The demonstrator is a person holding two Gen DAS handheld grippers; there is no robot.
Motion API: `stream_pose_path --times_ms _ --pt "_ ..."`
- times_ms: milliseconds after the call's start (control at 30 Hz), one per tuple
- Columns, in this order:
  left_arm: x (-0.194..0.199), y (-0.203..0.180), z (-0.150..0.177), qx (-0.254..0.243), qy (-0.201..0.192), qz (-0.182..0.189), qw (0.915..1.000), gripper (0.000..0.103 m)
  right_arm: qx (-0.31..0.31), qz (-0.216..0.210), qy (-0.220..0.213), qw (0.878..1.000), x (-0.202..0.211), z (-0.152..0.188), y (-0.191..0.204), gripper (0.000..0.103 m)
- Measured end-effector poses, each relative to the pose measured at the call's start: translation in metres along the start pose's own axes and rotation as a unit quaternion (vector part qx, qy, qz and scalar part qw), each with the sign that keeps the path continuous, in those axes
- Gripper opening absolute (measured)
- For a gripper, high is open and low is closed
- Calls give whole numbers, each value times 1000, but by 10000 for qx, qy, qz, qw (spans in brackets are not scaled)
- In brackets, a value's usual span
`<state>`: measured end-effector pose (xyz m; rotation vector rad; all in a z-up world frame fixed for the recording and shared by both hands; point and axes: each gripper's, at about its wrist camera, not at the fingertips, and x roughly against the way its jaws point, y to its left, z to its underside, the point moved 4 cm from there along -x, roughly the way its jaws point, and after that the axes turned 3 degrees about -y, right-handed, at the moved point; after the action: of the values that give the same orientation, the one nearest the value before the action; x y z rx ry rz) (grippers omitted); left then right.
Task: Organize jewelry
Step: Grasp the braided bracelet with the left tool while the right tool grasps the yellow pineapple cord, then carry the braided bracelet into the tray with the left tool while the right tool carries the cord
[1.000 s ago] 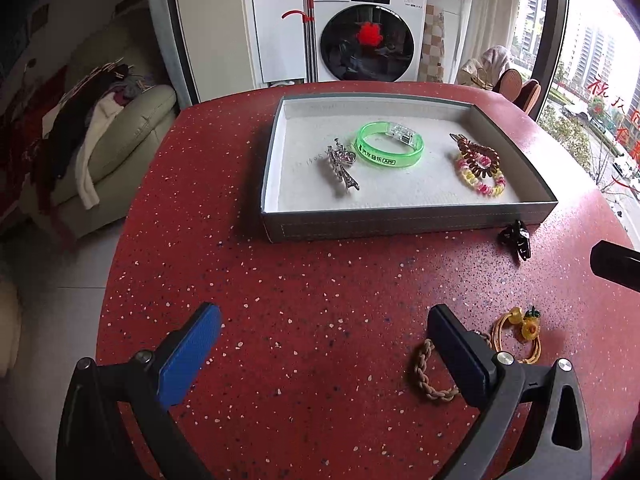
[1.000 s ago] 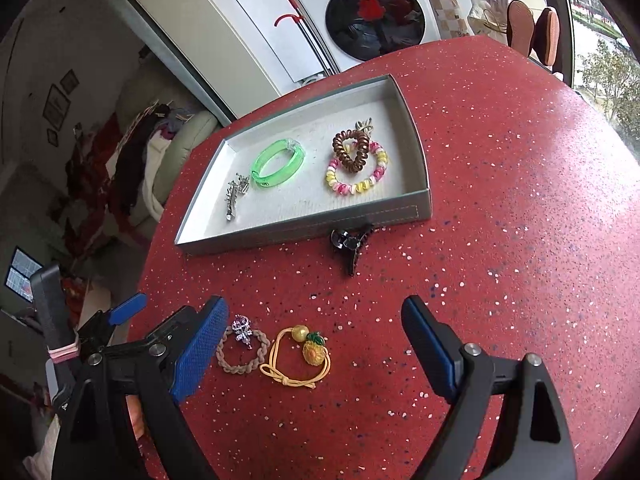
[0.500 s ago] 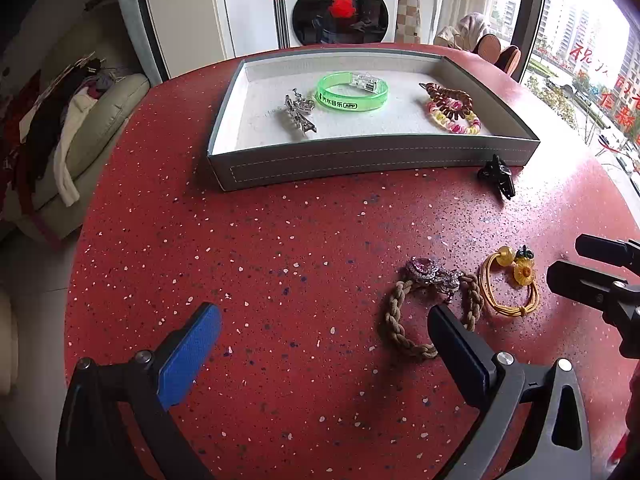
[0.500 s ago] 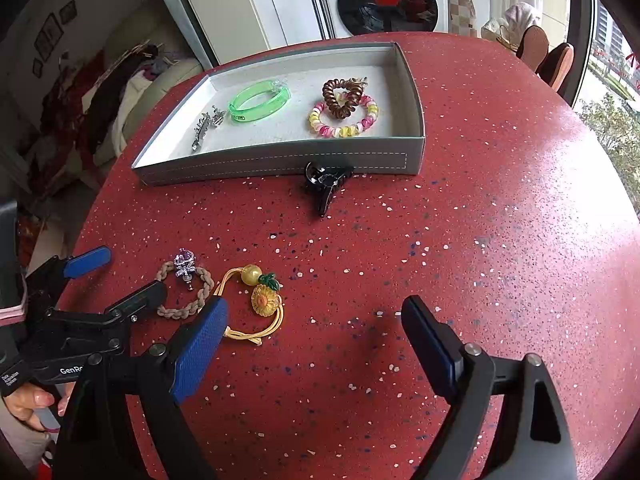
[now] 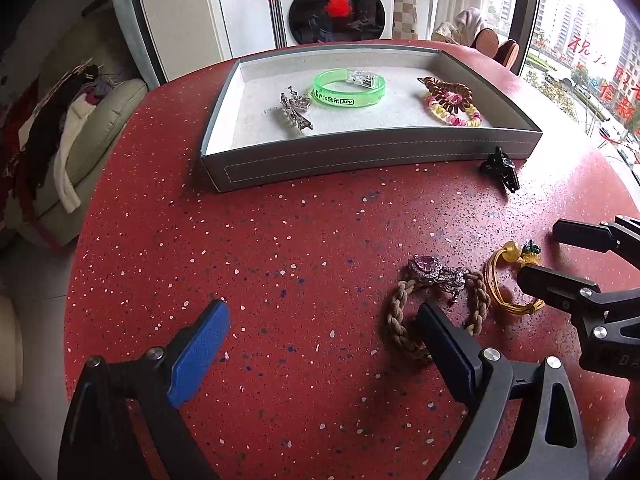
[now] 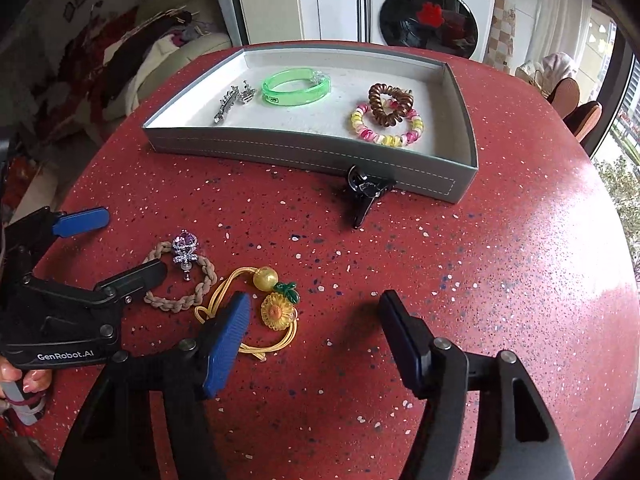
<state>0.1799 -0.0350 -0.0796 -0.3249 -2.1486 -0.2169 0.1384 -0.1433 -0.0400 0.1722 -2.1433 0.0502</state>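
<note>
Glossy speckled red tabletop; matt felt-lined tray; translucent plastic bangle.

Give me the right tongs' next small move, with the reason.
Probably ease the right tongs down and close on the yellow hair tie. Its jaws have just been closing, nothing is gripped yet, and the tie lies loose on the red table, outside the tray.

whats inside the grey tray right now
Inside the grey tray: a silver hair clip, a translucent green bangle, and a brown spiral hair tie resting on a pink-and-yellow beaded bracelet. The near wall hides a thin strip of floor.
</note>
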Motion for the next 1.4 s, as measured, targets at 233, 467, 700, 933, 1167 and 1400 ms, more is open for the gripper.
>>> stream_pose_path --times_ms 233,467,700,933,1167,1400 --pt "3 -11 -1 -172 -70 158 9997 97 222 36 -73 9997 2 3 5 56" --pt "6 -23 -3 -295 -46 471 9984 72 310 -90 -70 9995 4 2 10 26" --pt "12 -32 -1 -512 -81 615 9968 26 3 -99 -93 9999 6 4 5 21" --pt "29 -24 -8 -182 -262 917 9953 26 -537 -300 -224 9979 19 1 -11 21" --pt "52 -20 -19 -77 -545 1073 9927 26 -761 -440 -378 9954 31 -5 -17 21" --pt "63 -16 -26 32 -674 1114 9915 26 -857 -534 -517 9935 40 -15 -17 21"
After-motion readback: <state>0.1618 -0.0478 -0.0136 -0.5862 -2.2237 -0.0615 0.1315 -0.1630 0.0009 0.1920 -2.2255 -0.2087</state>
